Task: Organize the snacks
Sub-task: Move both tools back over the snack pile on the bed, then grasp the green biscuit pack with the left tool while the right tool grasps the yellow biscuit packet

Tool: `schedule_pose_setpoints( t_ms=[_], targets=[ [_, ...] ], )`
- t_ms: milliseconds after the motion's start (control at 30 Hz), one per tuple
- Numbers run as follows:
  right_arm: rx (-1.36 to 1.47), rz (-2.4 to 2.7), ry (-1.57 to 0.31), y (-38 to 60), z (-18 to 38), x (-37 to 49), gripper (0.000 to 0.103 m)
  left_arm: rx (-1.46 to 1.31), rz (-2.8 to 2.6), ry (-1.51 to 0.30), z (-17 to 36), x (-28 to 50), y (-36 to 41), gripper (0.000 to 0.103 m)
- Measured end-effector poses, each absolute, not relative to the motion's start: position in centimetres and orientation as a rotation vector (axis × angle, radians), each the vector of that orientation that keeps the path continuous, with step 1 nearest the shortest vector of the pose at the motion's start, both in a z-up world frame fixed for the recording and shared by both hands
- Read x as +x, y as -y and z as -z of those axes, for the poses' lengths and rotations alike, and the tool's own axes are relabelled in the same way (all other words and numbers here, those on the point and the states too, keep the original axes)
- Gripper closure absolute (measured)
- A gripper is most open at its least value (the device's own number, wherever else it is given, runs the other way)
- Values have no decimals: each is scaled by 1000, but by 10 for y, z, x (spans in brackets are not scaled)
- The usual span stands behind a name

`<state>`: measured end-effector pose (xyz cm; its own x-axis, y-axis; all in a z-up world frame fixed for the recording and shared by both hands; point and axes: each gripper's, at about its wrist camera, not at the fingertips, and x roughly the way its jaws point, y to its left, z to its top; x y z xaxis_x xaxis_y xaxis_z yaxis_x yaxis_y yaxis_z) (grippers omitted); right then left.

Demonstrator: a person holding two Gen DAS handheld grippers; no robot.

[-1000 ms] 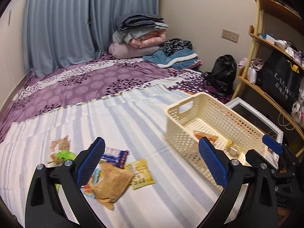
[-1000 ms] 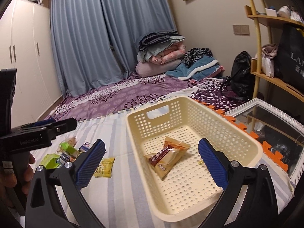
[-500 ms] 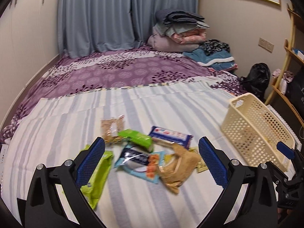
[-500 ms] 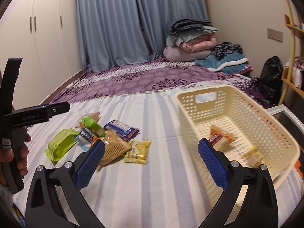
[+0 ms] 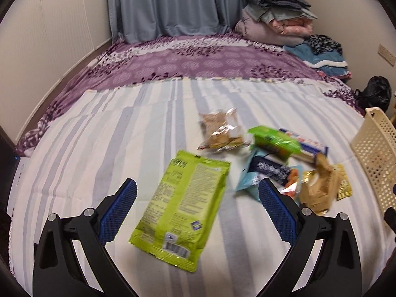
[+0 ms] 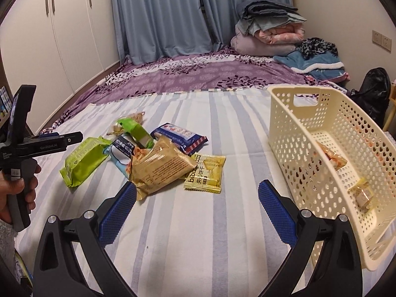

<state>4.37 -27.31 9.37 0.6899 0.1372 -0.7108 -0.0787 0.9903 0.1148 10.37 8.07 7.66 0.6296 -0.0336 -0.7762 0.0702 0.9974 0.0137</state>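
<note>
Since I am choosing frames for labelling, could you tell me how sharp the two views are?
Left wrist view: motion-blurred, the snack pile smeared, the green packet soft. Right wrist view: sharp, print on the yellow packet shows. Both bend straight lines at the edges.

A home bedroom: the bed (image 6: 198, 79) fills mid-frame, folded quilts (image 6: 267, 32) piled upper right, blue curtains (image 6: 160, 14) at top centre, white wardrobe (image 6: 61, 24) doors upper left.
</note>
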Motion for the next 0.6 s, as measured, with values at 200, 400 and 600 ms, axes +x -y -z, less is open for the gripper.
schedule_pose_setpoints(
  t_ms=[200,400,600],
  targets=[
    [84,-125,-846,270,-83,51,5,50,68,-953,-43,116,-92,3],
    [95,-115,-884,271,-72,59,5,81,70,-996,-23,130,-91,3],
    [97,-105,-918,270,-62,66,5,60,71,-1015,-12,140,-98,3]
  ],
)
